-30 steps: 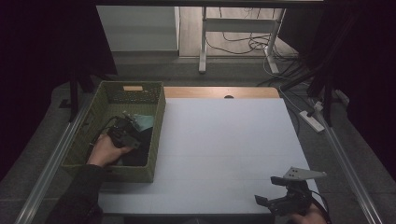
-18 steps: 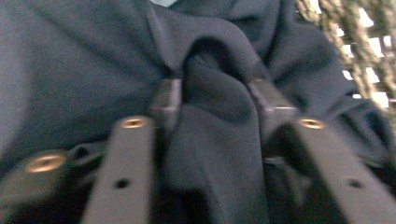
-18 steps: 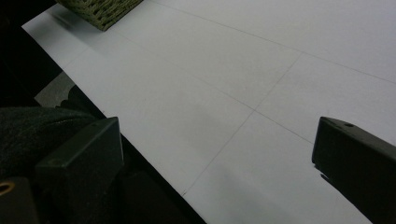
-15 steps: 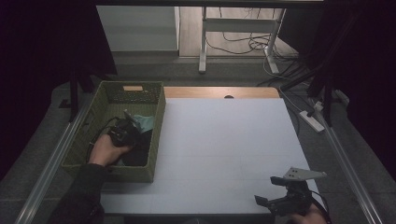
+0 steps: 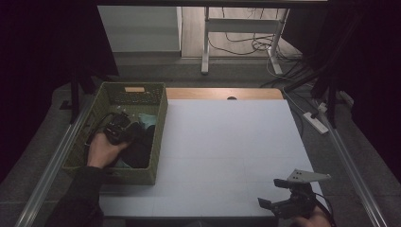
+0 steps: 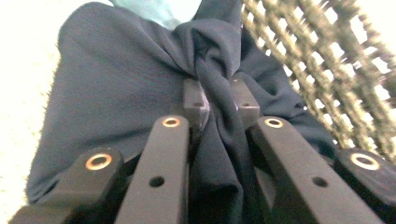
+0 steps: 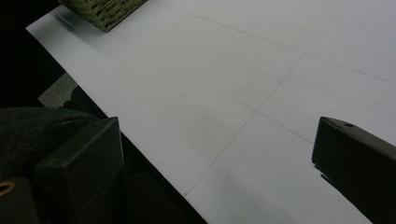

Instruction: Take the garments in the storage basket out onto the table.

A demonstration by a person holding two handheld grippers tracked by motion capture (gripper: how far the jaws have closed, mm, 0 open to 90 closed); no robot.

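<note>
In the high view the room around the table is dark, and the inside of the green woven basket (image 5: 158, 118) is hard to read: the dark cloth (image 5: 139, 149) lies in shadow there, with a pale teal cloth (image 5: 147, 119) showing beside and beyond it, and where one ends and the other begins cannot be made out. The left gripper (image 5: 119, 132) sits low in the basket, its tips hidden against the dark cloth from above; the left hand (image 5: 101, 150) grips it from behind, and the sleeve is cut off by the bottom edge. The left gripper view is clearer: the two jaws are drawn nearly together with a bunched fold of the dark cloth (image 6: 140, 93) pinched between their tips, more of it hanging down between the jaw arms. The basket's woven wall (image 6: 327, 70) stands close on one side, a scrap of the teal cloth (image 6: 163, 9) peeks past the top of the fold, and the rest of that view is bleached out. The right gripper (image 5: 289, 201) rests at the near right corner of the white table (image 5: 227, 137), the hand behind it mostly cut off. In the right gripper view its jaws are spread wide with bare tabletop between them, holding nothing, a corner of the basket (image 7: 105, 11) far off
</note>
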